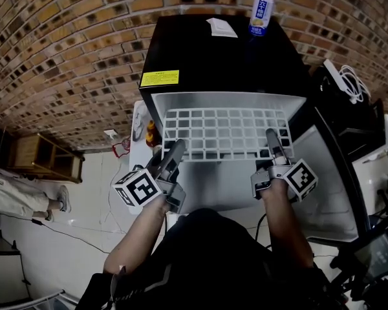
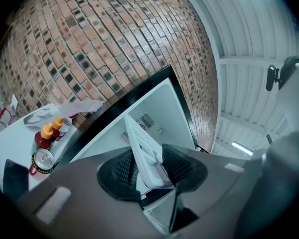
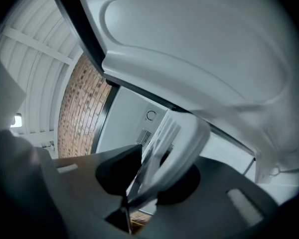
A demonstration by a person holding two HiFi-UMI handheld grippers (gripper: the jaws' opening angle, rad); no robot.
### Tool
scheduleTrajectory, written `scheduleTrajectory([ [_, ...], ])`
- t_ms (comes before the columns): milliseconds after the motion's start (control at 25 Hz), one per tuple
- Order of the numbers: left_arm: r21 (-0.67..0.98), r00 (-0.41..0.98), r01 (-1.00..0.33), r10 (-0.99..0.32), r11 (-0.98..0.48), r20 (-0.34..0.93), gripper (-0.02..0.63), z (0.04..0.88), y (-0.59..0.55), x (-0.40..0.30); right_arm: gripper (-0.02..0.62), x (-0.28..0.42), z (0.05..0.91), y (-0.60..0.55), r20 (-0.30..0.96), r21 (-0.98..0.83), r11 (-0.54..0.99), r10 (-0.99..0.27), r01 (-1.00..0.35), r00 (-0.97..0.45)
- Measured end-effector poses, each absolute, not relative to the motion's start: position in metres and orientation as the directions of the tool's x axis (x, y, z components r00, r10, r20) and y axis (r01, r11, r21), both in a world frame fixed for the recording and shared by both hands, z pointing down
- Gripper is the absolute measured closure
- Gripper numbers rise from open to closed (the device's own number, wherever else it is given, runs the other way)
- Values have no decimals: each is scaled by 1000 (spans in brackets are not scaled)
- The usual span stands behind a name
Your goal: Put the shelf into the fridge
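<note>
A white wire-grid shelf point(image 1: 227, 133) lies level in the mouth of the small black fridge point(image 1: 207, 57), most of it inside the white cabinet. My left gripper point(image 1: 176, 148) is shut on the shelf's near left edge, and the shelf point(image 2: 142, 148) runs edge-on between its dark pads. At the near right corner my right gripper point(image 1: 271, 138) is clamped on the frame. In the right gripper view the shelf point(image 3: 162, 143) stands edge-on between the jaws, with the fridge's back wall behind.
The fridge door point(image 1: 339, 173) hangs open at the right. A drink can point(image 1: 261, 13) and a white card point(image 1: 221, 28) sit on the fridge top. Bottles and a can point(image 2: 44, 148) stand on a white surface left of the fridge. A brick wall point(image 1: 64, 50) is behind.
</note>
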State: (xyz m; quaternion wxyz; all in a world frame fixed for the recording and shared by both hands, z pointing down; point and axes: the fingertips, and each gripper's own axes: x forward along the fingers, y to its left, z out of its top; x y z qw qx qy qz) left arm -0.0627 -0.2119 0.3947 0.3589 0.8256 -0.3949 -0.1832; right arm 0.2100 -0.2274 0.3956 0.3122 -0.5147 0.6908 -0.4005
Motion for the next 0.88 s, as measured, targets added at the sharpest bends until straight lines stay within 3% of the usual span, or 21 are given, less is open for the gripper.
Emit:
scheduleTrajectory([
  [880, 729, 580, -537, -813, -426, -48, 480, 395, -248, -63, 484, 214, 395, -265, -44, -849, 139, -980, -510, -193],
])
